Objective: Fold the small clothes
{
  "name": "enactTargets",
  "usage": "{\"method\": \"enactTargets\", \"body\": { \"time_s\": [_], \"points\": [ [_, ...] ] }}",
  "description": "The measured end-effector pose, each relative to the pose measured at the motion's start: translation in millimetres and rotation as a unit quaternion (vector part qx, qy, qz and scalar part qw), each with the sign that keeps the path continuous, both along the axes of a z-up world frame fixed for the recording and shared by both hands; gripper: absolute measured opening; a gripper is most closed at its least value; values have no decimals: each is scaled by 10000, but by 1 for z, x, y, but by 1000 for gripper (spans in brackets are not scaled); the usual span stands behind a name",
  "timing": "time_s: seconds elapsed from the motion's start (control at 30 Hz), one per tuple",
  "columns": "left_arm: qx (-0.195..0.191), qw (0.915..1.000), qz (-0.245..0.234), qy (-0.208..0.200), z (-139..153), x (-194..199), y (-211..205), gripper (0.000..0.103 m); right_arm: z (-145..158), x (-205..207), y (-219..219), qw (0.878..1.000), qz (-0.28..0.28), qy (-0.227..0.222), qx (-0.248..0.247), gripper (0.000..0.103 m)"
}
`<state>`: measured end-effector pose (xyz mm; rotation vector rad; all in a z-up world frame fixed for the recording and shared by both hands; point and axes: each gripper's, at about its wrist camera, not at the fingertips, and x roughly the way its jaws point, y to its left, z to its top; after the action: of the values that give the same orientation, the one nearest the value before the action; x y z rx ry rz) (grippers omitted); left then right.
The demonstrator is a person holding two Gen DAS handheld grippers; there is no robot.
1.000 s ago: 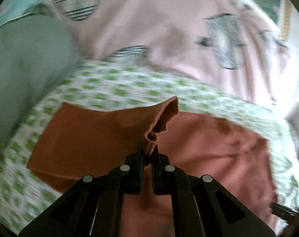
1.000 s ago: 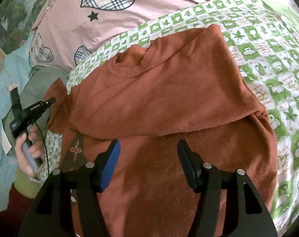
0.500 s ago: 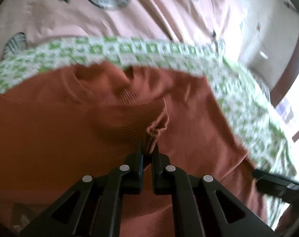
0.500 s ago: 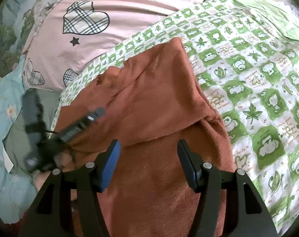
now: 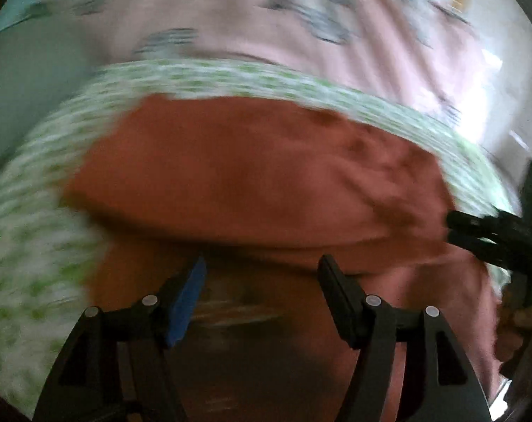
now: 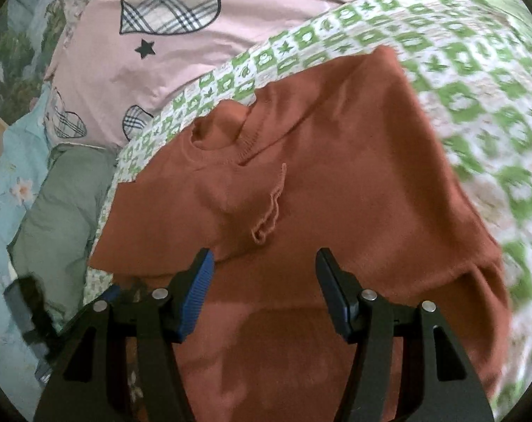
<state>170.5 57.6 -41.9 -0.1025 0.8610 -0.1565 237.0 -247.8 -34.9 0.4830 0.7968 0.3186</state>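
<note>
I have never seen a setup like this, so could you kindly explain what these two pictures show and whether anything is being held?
There is no robot here: a person holds a two-finger tool in each hand, and a fisheye camera on each looks out along its fingers. One picture comes from the left gripper, the other from the right gripper. Both have their jaws spread open and hold nothing. Below them lies a rust-orange sweater, sleeves folded across its body, on a green-and-white patterned sheet. Behind it is a pink cover with plaid hearts. The left picture is blurred.
</note>
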Motion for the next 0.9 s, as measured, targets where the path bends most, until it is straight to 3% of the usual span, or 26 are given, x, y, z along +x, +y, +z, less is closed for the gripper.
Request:
{"method": "enactTargets", "body": {
  "time_s": [0.17,0.23,0.27,0.33,0.47,0.57,0.67,0.77,0.9],
  "points": [
    [329,9902,1330,289,-16,22,78,64,-12,43,16,9997,24,215,-74,61],
    [395,9874,1478,402,-24,34,90,61,-13,54,22,9997,43,227,-84,59],
    [332,9874,1469,490,-29,43,94,61,-12,59,25,9997,97,230,-44,34],
    [230,9886,1381,551,-32,54,92,61,-6,64,33,9994,262,230,29,3],
    [600,9897,1231,416,-31,71,73,53,34,43,19,9987,212,-432,156,3],
    [615,9898,1244,333,-35,71,75,52,54,21,-18,9964,-266,-795,162,2],
    [584,9894,1287,323,-40,69,76,51,33,21,-55,9962,-747,-447,-56,3],
    [581,9866,1518,176,-34,63,82,51,6,27,-66,9970,-773,-83,27,2],
    [515,9840,1675,-317,-19,39,83,51,3,16,-60,9965,-798,-241,-101,2]
  ]
}}
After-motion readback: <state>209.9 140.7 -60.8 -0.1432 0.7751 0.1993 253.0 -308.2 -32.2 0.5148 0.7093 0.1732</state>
